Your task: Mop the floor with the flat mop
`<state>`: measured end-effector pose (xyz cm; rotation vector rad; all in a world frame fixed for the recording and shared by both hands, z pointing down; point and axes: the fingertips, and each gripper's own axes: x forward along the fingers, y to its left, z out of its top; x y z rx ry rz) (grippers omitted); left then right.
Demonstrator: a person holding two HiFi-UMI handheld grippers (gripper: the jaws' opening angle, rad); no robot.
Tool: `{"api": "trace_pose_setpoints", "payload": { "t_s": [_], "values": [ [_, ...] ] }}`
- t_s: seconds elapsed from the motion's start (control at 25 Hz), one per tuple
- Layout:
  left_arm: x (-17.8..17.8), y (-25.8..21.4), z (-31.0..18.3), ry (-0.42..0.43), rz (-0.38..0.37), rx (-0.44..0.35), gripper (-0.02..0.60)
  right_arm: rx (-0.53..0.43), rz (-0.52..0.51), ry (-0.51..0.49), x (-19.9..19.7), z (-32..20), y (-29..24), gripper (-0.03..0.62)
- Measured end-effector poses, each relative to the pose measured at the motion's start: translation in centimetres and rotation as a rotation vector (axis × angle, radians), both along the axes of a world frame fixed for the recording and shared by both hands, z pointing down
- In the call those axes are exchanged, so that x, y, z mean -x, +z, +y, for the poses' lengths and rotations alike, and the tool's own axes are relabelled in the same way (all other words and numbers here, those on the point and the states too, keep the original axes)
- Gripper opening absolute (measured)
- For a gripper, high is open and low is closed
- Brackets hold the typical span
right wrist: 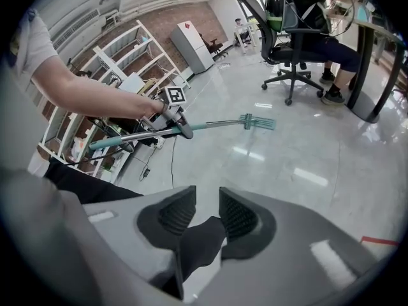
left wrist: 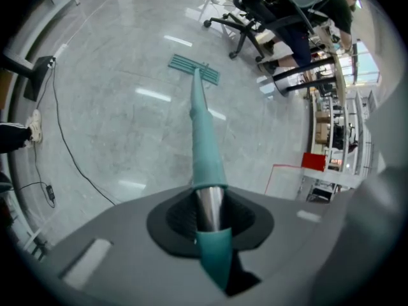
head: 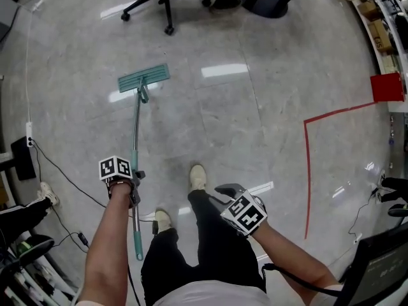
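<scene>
The left tongs [left wrist: 209,217] clamp the flat mop [head: 144,79] by its handle, with the mop head on the floor [head: 255,120]. The right tongs [right wrist: 205,212] stand slightly apart, empty.

The head view looks steeply down on the floor [head: 255,107]. The left gripper view runs along the flat mop [left wrist: 203,139], which the right gripper view shares sidelong.

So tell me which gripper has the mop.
The left gripper, shut on the mop handle; the right gripper holds nothing, jaws apart.
</scene>
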<state>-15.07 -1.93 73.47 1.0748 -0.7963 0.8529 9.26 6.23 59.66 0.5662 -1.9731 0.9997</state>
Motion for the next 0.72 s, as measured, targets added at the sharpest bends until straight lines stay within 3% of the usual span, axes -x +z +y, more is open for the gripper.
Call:
{"api": "trace_pose_setpoints", "payload": {
  "t_s": [0.28, 0.72],
  "values": [
    [-2.0, 0.5, -4.6, -0.021, 0.002, -0.011, 0.077, 0.016, -0.005, 0.029, -1.7, -0.5, 0.4, 0.113],
    [-0.6, 1.3, -14.2, 0.003, -0.057, -0.025, 0.075, 0.013, 0.006, 0.074, -4.1, -2.4, 1.2, 0.112]
  ]
}}
